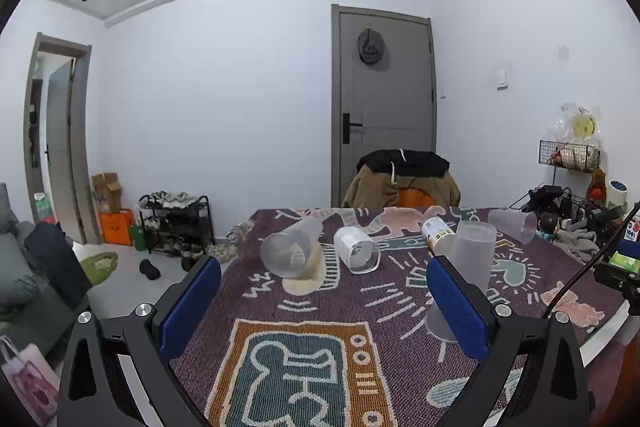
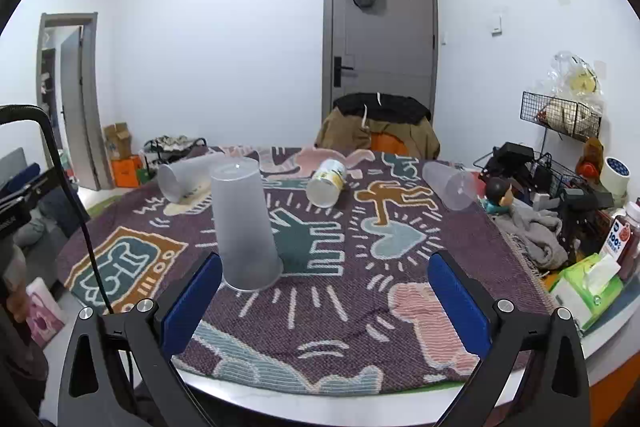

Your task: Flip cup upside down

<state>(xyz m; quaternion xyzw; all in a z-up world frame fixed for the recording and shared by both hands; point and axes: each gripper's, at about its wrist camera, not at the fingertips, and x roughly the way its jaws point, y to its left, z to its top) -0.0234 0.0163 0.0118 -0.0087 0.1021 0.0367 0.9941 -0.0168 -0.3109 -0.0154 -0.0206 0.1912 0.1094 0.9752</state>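
A frosted plastic cup stands upside down on the patterned tablecloth, just ahead of my right gripper's left finger; in the left wrist view the same cup stands partly behind my left gripper's right finger. My left gripper is open and empty. My right gripper is open and empty. Other cups lie on their sides: a frosted one at the left, a clear one with a label, a yellow-labelled one, and a frosted one at the right.
The round table's white edge is near me. Clutter sits at the right: a grey cloth, a doll, a tissue pack, a bottle, wire baskets. A chair with clothes stands behind the table.
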